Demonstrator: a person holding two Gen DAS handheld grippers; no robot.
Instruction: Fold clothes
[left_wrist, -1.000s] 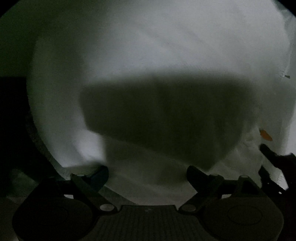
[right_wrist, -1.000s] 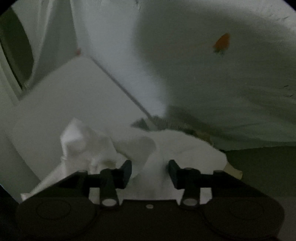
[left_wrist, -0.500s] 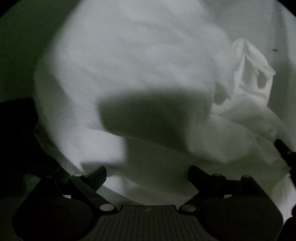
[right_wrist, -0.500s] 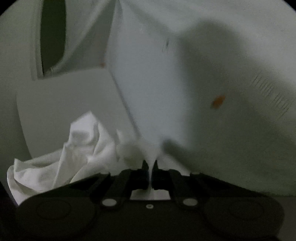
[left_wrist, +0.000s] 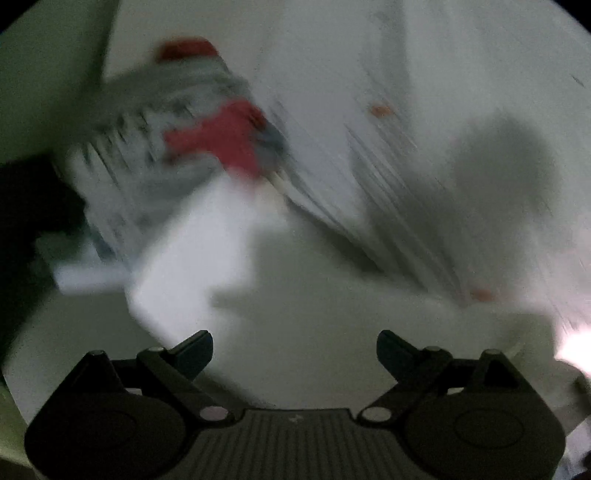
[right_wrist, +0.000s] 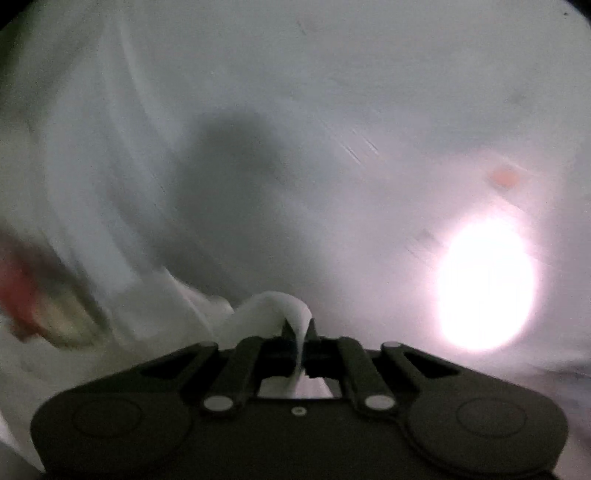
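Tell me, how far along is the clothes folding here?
Early, by the look of it. Nothing visibly folded: both views are blurred. In hand: the right claw pinches a fold of white cloth, though its jaws are just easing apart. The left claw is open with nothing between its jaws. Left to do: a grey and red bundle on the pale surface, seemingly more clothing, looks unsorted.

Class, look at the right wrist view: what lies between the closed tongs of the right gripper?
A fold of thin white cloth is pinched between the right gripper's tongs, arching up above the tips. Where the rest of the cloth runs is lost in blur and glare.
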